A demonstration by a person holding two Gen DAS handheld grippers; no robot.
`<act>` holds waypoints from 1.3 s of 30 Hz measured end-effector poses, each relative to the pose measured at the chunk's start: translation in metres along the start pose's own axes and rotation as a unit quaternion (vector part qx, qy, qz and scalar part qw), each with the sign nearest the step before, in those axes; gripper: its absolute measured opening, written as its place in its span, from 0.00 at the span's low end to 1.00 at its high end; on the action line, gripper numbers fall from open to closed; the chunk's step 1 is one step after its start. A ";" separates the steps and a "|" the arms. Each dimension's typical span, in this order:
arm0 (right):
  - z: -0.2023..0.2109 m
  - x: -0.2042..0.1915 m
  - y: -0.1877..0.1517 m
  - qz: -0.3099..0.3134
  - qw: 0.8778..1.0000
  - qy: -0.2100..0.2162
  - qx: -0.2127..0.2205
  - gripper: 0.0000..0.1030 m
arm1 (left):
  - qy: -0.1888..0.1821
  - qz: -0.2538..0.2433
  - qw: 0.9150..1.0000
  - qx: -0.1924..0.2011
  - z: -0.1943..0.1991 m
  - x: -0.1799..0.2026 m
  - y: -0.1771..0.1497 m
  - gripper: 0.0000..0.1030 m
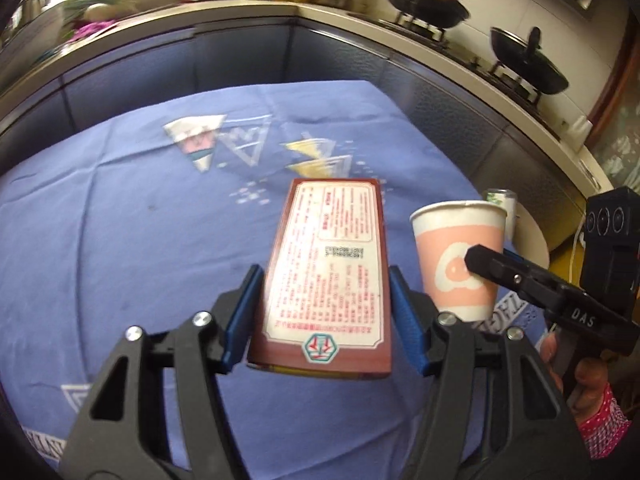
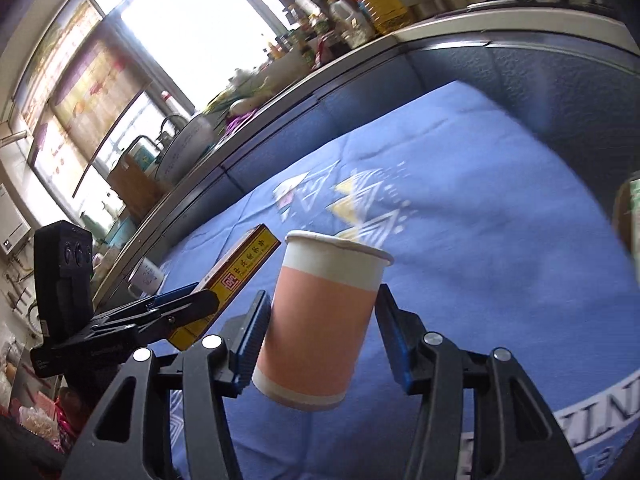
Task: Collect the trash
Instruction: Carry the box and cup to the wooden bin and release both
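Trash here is two things, both held up over the blue cloth: a flat box and a paper cup.

The box is dark red with a cream label panel of small red print, too blurred to read, a barcode-like strip near its middle and a green-and-red emblem at its near end. From the right wrist view its side is yellow with a row of Chinese characters and a red square seal; the characters are too small to make out.

The cup is pink with white bands at rim and base. In the left wrist view a white blob with a pink centre is printed on it.

The left gripper has its blue-padded fingers partly closed on the box's two long sides, the box pointing away from the camera. The right gripper has its fingers set apart by the cup's width and pressed to its sides, the cup tilted. On the right gripper's body, in the left wrist view, "DAS" is printed.

The cloth bears triangle patterns and large white letters near its edge, "ZIN" partly legible. Beyond it run grey cabinets, a counter with oil bottles, and two black woks on a stove.
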State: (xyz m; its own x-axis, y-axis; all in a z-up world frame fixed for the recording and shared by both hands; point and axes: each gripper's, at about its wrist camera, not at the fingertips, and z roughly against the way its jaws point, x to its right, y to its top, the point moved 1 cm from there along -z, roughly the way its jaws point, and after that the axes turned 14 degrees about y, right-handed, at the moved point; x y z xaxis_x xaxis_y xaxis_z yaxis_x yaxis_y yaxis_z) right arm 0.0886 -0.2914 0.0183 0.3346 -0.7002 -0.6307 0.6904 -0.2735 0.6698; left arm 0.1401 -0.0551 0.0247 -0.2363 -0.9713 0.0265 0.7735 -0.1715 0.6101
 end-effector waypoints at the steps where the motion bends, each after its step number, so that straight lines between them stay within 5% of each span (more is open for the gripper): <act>1: 0.018 0.013 0.004 -0.002 1.000 -0.020 0.020 0.51 | -0.019 -0.015 1.000 -0.003 -0.005 0.020 0.009 0.58; 8: 0.140 0.113 0.018 -0.037 0.974 -0.172 0.144 0.51 | -0.137 -0.129 0.982 -0.013 -0.043 0.189 0.058 0.57; 13: 0.183 0.179 0.010 -0.076 0.957 -0.224 0.171 0.52 | -0.212 -0.175 0.960 -0.048 -0.080 0.291 0.068 0.57; 17: 0.189 0.205 0.001 -0.074 0.952 -0.248 0.161 0.54 | -0.226 -0.180 0.955 -0.074 -0.112 0.336 0.066 0.57; 20: 0.191 0.218 -0.005 -0.072 0.953 -0.252 0.151 0.57 | -0.224 -0.172 0.955 -0.096 -0.134 0.348 0.061 0.58; 23: 0.182 0.222 -0.010 -0.060 0.955 -0.257 0.139 0.61 | -0.193 -0.174 0.957 -0.127 -0.152 0.352 0.053 0.70; 26: 0.165 0.226 -0.014 -0.053 0.960 -0.256 0.099 0.72 | -0.186 -0.170 0.960 -0.126 -0.154 0.346 0.051 0.70; 29: 0.155 0.222 -0.017 -0.039 0.960 -0.263 0.086 0.72 | -0.180 -0.155 0.964 -0.116 -0.150 0.335 0.055 0.70; 39: 0.173 0.204 -0.017 -0.040 0.951 -0.271 0.142 0.72 | -0.182 -0.132 0.969 -0.098 -0.122 0.301 0.051 0.70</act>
State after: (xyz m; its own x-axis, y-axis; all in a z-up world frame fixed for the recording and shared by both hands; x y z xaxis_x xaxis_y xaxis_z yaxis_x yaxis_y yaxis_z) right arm 0.0342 -0.5439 -0.0541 -0.1457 -0.8856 -0.4409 0.4737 -0.4537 0.7548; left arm 0.1804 -0.3767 -0.0328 -0.6056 -0.7729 0.1897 0.7462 -0.4687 0.4727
